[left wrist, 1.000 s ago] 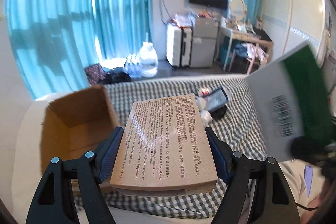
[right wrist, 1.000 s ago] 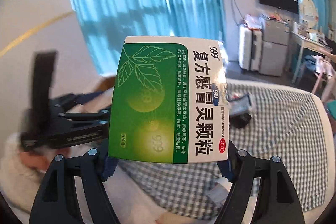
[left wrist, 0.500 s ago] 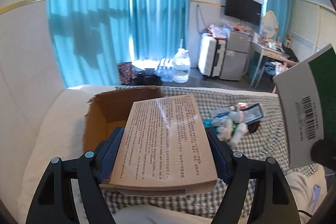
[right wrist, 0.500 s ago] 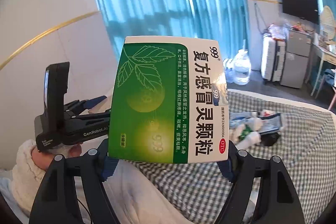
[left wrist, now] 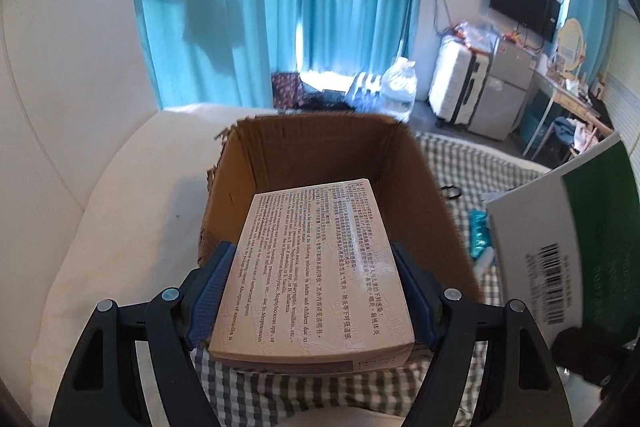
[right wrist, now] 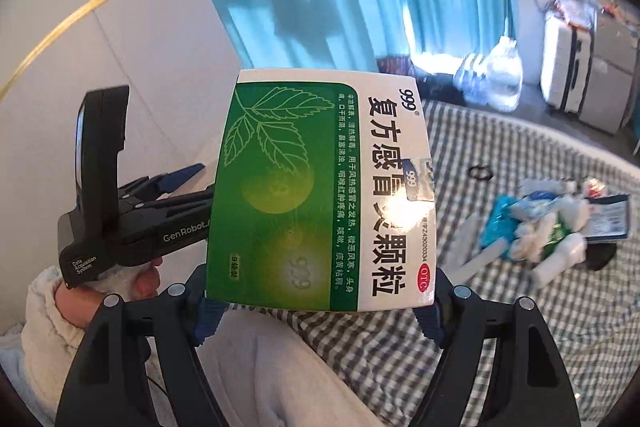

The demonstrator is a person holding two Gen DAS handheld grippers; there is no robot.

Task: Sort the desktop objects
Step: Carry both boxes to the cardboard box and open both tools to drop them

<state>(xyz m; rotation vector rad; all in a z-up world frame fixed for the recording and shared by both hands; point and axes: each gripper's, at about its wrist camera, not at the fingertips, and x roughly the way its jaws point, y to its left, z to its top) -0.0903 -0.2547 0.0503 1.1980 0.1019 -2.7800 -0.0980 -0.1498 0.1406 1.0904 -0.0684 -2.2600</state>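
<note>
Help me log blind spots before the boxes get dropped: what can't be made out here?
- Cardboard box floor: left wrist view, covered by the tan medicine box.
- Left gripper and its load: right wrist view, hidden behind the green medicine box.
- Pile of small items on the checked cloth: blurred, too small to identify.
</note>
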